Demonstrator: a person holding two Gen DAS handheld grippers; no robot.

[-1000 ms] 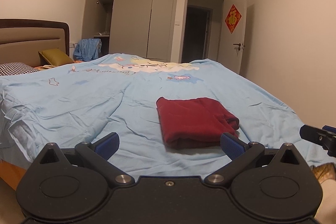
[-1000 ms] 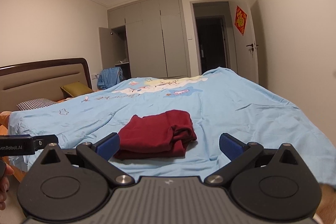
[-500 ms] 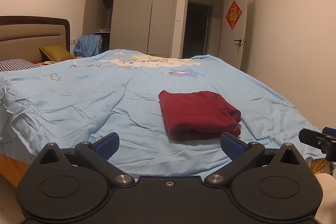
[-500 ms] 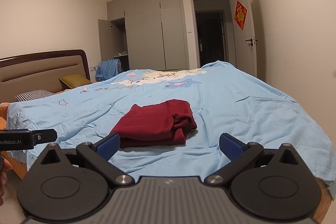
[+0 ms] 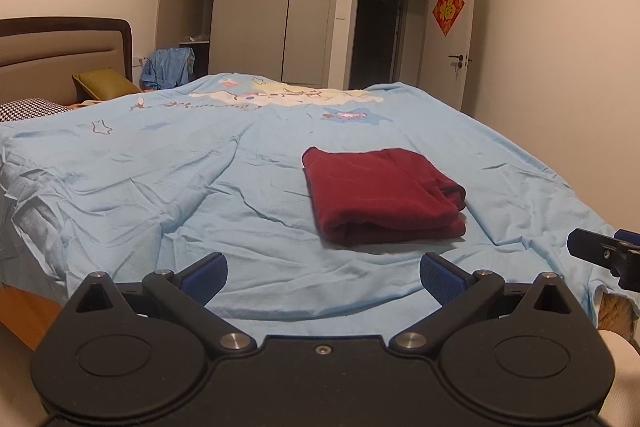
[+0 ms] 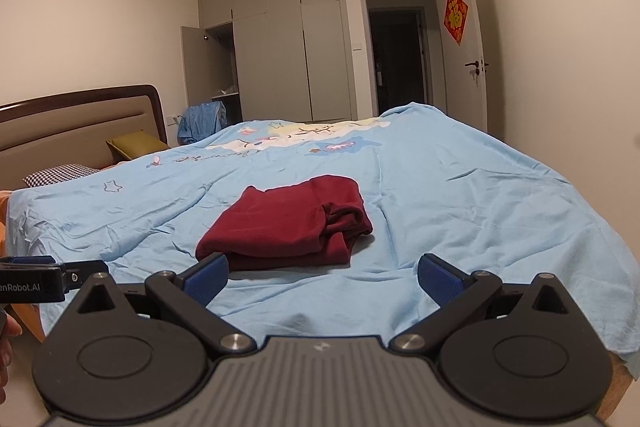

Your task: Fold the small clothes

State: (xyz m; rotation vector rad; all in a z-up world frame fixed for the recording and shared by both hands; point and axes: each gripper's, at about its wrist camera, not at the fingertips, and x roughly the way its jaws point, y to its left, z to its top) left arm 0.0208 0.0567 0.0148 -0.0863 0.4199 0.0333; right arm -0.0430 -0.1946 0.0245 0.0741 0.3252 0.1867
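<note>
On the bed, left wrist view:
Left gripper point(image 5: 323, 273): jaws spread wide with nothing between them, held low at 6 o'clock over the near edge of the bed.
Blue fingertips point(image 5: 204, 275): one at 7 o'clock, one at 5 o'clock, both apart from the cloth.
Red garment point(image 5: 380, 193): folded into a compact stack, lying flat on the light blue bedsheet point(image 5: 160, 167) just past the gripper, toward 1 o'clock of centre; thick folded edge faces the camera.
Right gripper: only its dark tip shows at 3 o'clock, beyond the garment's right side.
Headboard point(image 5: 60, 55): at 9 o'clock, with an olive pillow point(image 5: 104, 83) beside it.
Wardrobe point(image 5: 264, 7): at 12 o'clock, one door ajar.

Over the bed edge, right wrist view:
Right gripper point(image 6: 323, 273): jaws wide apart, empty, at 6 o'clock.
Red garment point(image 6: 288, 223): lies on the bedsheet point(image 6: 460, 187) at centre; the left fingertip point(image 6: 206, 277) overlaps its near corner in the view, contact unclear.
Left gripper point(image 6: 52, 277): its body enters at 9 o'clock, beside the bed edge; jaw state unreadable from here.
Red door decoration point(image 6: 455, 15): at 2 o'clock.
</note>
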